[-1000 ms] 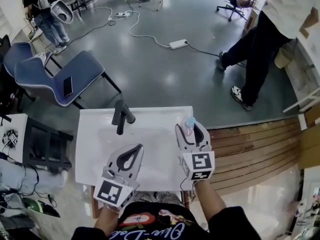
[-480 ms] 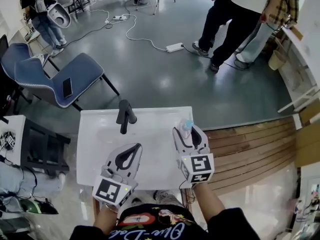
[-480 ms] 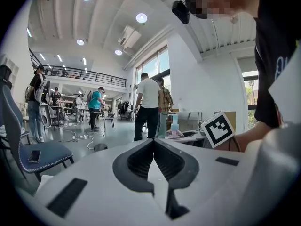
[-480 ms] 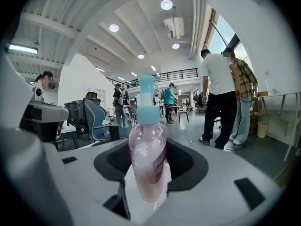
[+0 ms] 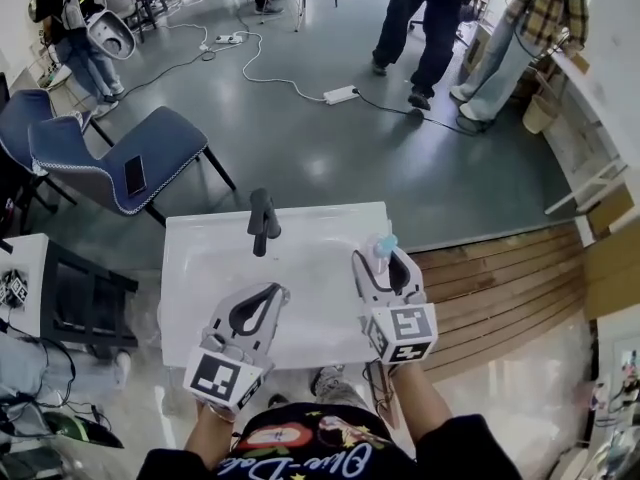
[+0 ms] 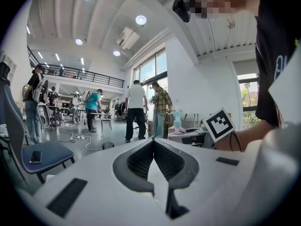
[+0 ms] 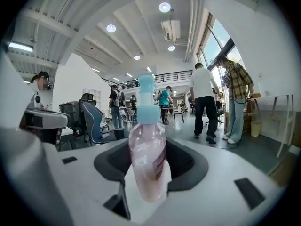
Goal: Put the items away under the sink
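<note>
Seen from the head view, the pump bottle [image 5: 381, 242] shows only its blue top above the fingers of the right gripper [image 5: 379, 257], which hide its body. The white sink [image 5: 215, 268] covers whatever lies beneath it. Two standing people [image 5: 420, 18] are cut off at the upper edge. In the right gripper view, the bottle's label [image 7: 161, 160] is too blurred to read.
</note>
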`<state>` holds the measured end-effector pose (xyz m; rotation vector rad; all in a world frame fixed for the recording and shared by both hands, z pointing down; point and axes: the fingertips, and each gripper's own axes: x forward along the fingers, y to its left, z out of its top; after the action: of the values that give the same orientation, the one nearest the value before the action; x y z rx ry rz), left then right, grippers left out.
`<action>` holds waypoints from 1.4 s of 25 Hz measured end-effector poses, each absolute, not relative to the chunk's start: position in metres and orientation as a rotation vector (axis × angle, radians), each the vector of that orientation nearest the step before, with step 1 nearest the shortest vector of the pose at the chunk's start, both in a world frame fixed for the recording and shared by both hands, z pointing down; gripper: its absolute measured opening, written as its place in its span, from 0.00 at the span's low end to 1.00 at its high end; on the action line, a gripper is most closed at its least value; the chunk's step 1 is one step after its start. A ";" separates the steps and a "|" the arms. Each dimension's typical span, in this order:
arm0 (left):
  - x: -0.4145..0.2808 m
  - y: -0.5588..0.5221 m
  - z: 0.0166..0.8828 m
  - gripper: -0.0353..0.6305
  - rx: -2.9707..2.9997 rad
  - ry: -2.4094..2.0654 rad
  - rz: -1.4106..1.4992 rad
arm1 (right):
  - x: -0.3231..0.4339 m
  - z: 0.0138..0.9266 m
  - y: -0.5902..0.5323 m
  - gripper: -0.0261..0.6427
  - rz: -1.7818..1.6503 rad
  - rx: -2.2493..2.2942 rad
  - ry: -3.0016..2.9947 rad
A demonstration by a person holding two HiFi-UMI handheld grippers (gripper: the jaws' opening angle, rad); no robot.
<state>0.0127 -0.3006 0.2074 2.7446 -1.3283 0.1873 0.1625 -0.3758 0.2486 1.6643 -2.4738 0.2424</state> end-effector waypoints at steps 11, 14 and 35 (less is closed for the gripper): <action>-0.005 -0.273 0.205 0.06 2.765 -1.291 0.164 | 0.155 0.232 -0.346 0.36 0.218 1.732 -2.460; -0.008 -0.266 0.203 0.06 2.772 -1.285 0.148 | 0.153 0.226 -0.338 0.36 0.205 1.742 -2.461; -0.033 -0.198 0.203 0.06 2.776 -1.316 0.112 | 0.125 0.219 -0.267 0.36 0.156 1.684 -2.478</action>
<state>-0.0333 -0.1976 0.2025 2.7758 -1.3163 0.1118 0.1247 -0.2669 0.2195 1.6839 -2.4775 0.1561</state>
